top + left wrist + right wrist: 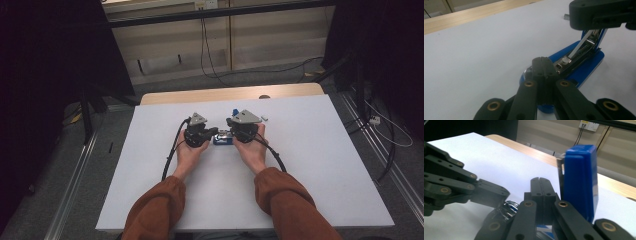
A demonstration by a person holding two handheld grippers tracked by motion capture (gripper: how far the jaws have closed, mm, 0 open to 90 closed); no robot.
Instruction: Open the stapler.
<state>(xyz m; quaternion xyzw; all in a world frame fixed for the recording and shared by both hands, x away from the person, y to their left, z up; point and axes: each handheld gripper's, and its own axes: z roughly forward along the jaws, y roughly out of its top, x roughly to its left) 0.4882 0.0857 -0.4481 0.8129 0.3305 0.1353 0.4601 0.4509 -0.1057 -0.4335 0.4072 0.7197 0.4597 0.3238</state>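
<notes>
A blue stapler (222,138) lies swung open on the white table (310,165), between my two grippers. My left gripper (212,132) comes in from the left, shut, with nothing between its jaws. In the left gripper view its tips (545,60) sit over the front end of the stapler's metal magazine (574,58) and blue base (586,71). My right gripper (231,134) is shut too, jaws pressed together (539,180). The stapler's blue top cover (580,182) stands upright just right of them. Whether either gripper touches the stapler I cannot tell.
A small white piece (264,118) lies just behind the right gripper. A wooden strip (230,94) runs along the table's far edge, with a dark spot (264,96) on it. Cables trail from both grippers toward the person's sleeves. Dark stands and floor cables flank the table.
</notes>
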